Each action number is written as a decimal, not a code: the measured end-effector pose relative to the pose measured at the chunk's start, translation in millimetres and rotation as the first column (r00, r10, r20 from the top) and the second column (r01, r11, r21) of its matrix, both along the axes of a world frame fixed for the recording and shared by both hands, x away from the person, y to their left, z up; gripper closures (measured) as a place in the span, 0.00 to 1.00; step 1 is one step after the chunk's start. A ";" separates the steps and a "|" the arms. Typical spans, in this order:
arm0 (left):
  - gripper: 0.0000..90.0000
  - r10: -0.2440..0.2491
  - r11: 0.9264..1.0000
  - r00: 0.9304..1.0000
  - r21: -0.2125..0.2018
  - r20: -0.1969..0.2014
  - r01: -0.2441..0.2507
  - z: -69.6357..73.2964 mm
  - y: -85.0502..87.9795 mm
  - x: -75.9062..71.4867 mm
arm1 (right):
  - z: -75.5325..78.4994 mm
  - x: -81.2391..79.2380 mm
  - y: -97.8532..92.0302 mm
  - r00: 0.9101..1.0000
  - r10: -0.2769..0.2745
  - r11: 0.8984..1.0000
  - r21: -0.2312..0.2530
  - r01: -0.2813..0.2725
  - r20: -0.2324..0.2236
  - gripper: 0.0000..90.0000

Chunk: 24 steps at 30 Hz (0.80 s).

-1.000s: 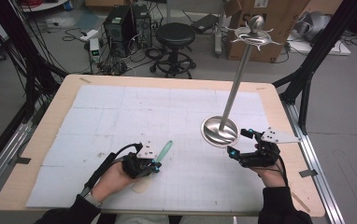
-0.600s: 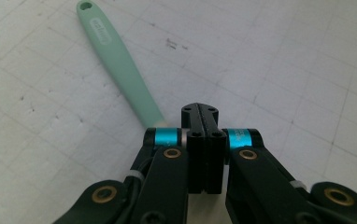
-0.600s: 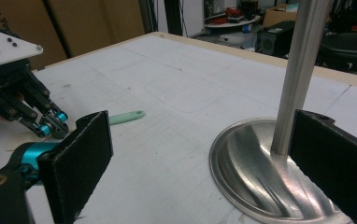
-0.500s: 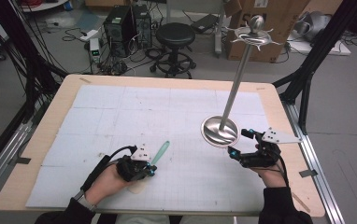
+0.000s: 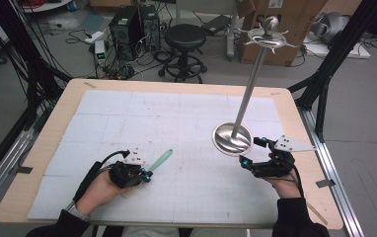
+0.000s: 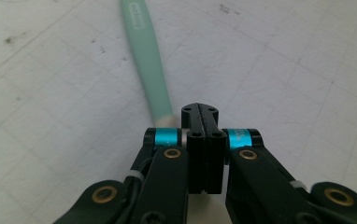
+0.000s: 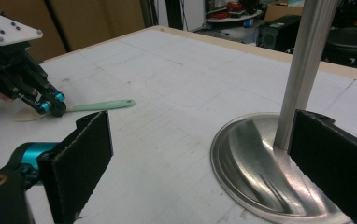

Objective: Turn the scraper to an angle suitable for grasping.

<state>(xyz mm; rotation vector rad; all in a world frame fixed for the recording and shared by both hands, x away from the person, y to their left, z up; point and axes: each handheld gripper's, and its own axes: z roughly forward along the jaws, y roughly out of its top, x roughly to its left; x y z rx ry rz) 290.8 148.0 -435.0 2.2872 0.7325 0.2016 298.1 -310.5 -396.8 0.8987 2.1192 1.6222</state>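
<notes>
Left gripper [image 5: 147,175]: at the near left of the table, jaws pressed flat together with no gap between them in the left gripper view. Whether they pinch the pale end of the green spatula, which lies just beside and beneath the tips, cannot be told.
Right gripper [image 5: 248,164]: at the near right, jaws spread wide and holding nothing, standing just beside the near edge of the stand's dish base.
Table [image 5: 53,128]: a wooden top under a white gridded mat [image 5: 176,118]. One of each.
Metal stand [image 5: 245,94]: one, upright at the right, a tall pole rising from a shallow dish base to a hooked crown with a ball on top.
Green spatula [image 5: 160,160]: one, lying flat on the mat, its handle pointing far and right from the left gripper.
Grippers counted: two, well apart.
Risk, stand: likely top-heavy; a sideways knock from the open right jaws against the pole or rim could tip it.
Risk, spatula: thin and flat on the mat, so closed tips may slide over it or push it away rather than lift it.
</notes>
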 end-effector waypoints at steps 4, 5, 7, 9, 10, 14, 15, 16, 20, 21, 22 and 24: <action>1.00 0.026 1.000 1.000 0.008 0.000 -0.026 0.6 11.9 4.6 | 0.0 0.0 0.2 1.000 0.001 1.000 0.000 -0.001 0.000 0.06; 1.00 0.036 0.999 0.999 0.011 0.000 -0.036 0.8 15.2 5.9 | -0.1 0.1 0.0 1.000 0.001 1.000 0.000 -0.001 0.001 0.06; 1.00 0.058 0.998 0.998 0.015 0.000 -0.058 1.1 22.3 9.3 | -0.2 0.5 -0.2 1.000 -0.001 1.000 0.001 0.001 0.002 0.06; 1.00 0.078 0.997 0.997 0.014 -0.002 -0.078 1.1 29.5 12.3 | -0.5 0.6 -0.1 1.000 0.000 1.000 0.001 0.000 -0.002 0.06; 1.00 0.087 0.996 0.996 0.013 -0.003 -0.087 1.1 33.1 13.8 | -0.6 0.5 0.0 1.000 -0.002 1.000 -0.001 0.001 -0.002 0.06; 1.00 0.138 0.990 0.990 0.012 0.006 -0.138 0.7 46.3 19.3 | -0.7 0.1 1.2 1.000 0.003 1.000 -0.002 -0.003 -0.004 0.06; 1.00 0.148 0.989 0.989 0.009 0.006 -0.148 0.5 49.2 20.9 | -0.9 0.5 1.2 1.000 0.001 1.000 -0.006 -0.001 0.002 0.06; 1.00 0.154 0.988 0.988 0.005 0.002 -0.154 0.4 52.1 22.4 | -1.0 0.6 1.4 1.000 0.004 1.000 -0.008 -0.004 0.000 0.06; 1.00 0.175 0.985 0.985 0.003 0.005 -0.175 0.0 59.8 26.2 | -1.3 0.5 2.2 1.000 0.005 1.000 -0.008 -0.005 -0.004 0.06; 1.00 0.178 0.984 0.984 0.000 0.008 -0.178 -0.3 61.0 27.0 | -1.3 0.5 2.2 1.000 0.004 1.000 -0.008 -0.004 -0.004 0.06; 1.00 0.180 0.984 0.984 0.000 0.011 -0.180 -0.4 62.2 27.7 | -1.4 0.6 2.1 1.000 0.004 1.000 -0.008 -0.004 -0.004 0.06; 1.00 0.188 0.982 0.982 0.002 0.020 -0.188 -0.7 64.3 29.8 | -1.5 0.8 2.2 1.000 0.003 1.000 -0.008 -0.003 -0.004 0.06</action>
